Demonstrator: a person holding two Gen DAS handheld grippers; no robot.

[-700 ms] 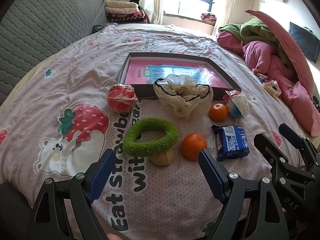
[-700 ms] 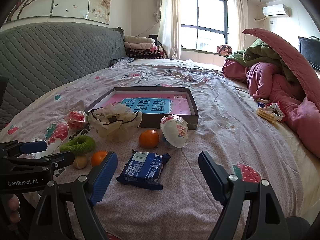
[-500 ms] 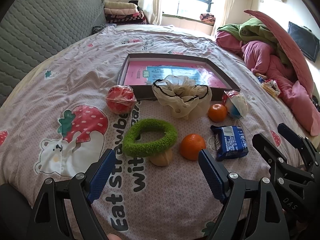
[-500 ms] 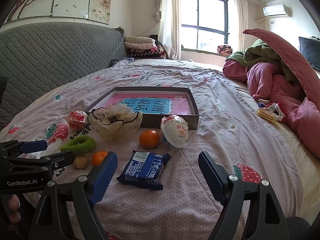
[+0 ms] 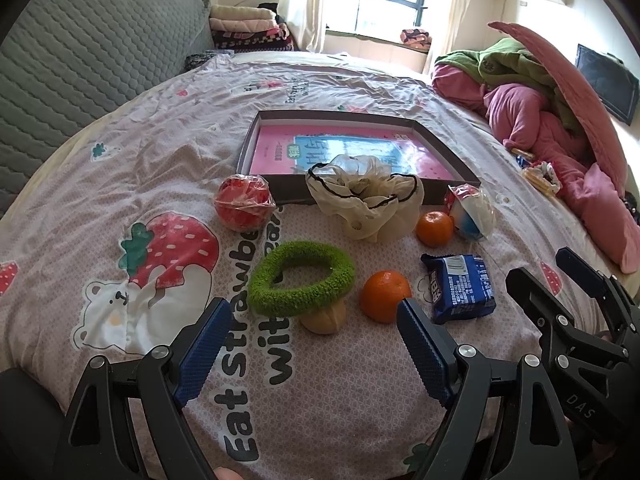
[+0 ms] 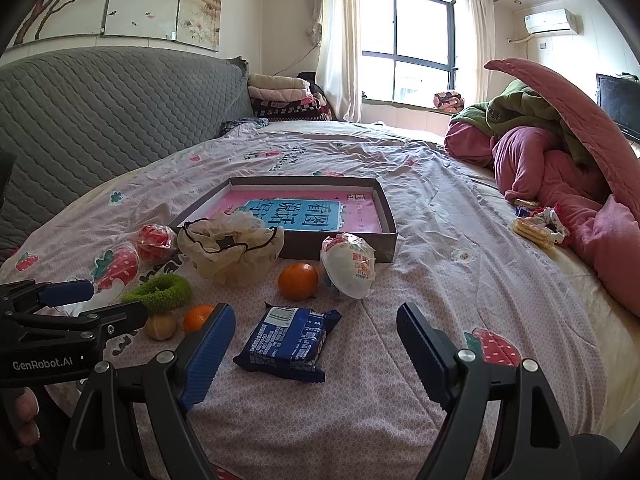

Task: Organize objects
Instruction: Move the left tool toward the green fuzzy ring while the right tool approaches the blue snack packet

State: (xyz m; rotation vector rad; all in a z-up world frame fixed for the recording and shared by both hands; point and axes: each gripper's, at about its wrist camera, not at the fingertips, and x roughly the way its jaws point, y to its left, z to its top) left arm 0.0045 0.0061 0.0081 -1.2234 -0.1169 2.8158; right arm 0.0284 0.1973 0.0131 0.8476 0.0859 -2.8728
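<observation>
A: Objects for sorting lie on the bed sheet, in front of both tongs. The left gripper has its blue pads spread wide and holds nothing. The right gripper is the same, spread and empty.

B: What is nearest to each one?

A: Just beyond the left gripper I see a green fuzzy ring that rests on a small tan ball, and to the right of them a near orange. Between the pads of the right gripper, a little farther, lies a blue snack packet.

B: And farther away?

A: A far orange, a white wrapped bun, a cream scrunchie and a red wrapped ball. Behind all of them is the shallow box with a pink book inside. I judge it is the place where the things should go.

B: How will the packet handle?

A: I think it is light and its film is slippery, and the contents may crumble. I would take it across the short sides at the middle, with soft pressure. The oranges are firm but round, so they can roll; the pads should close on the widest part. The ring and the scrunchie are soft and will squash, so any place on them is good.
</observation>
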